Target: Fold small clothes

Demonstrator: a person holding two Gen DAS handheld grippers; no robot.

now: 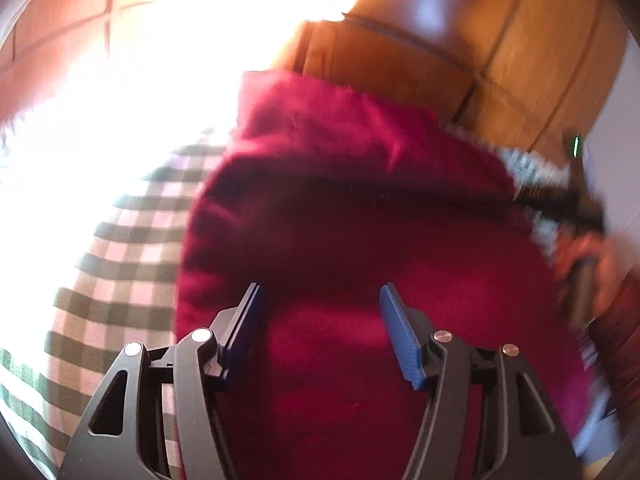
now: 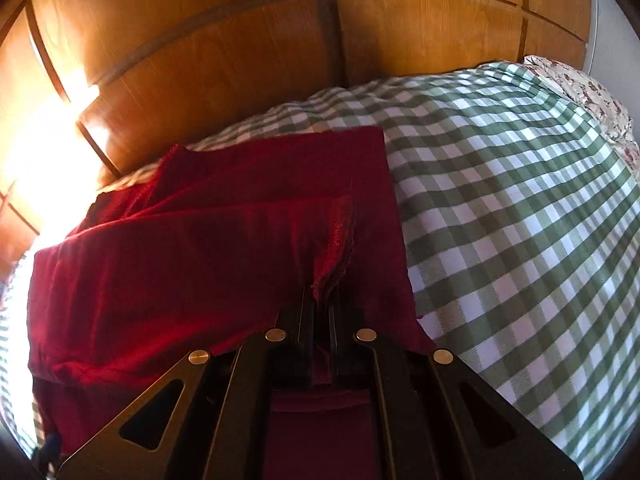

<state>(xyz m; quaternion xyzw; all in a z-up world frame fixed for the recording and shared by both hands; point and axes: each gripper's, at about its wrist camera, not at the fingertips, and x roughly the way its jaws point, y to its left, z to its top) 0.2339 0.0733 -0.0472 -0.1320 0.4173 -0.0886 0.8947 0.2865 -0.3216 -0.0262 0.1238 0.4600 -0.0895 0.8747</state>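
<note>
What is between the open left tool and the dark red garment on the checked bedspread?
Nothing visible. The left tool hangs open directly over the dark red fabric garment, with only clear space between its blue pads and the cloth.

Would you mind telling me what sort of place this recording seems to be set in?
Most likely a bedroom. The red garment lies on a green-and-white checked bedcover, a floral pillow sits at its far corner, and wooden panelled wardrobe doors stand right behind.
</note>
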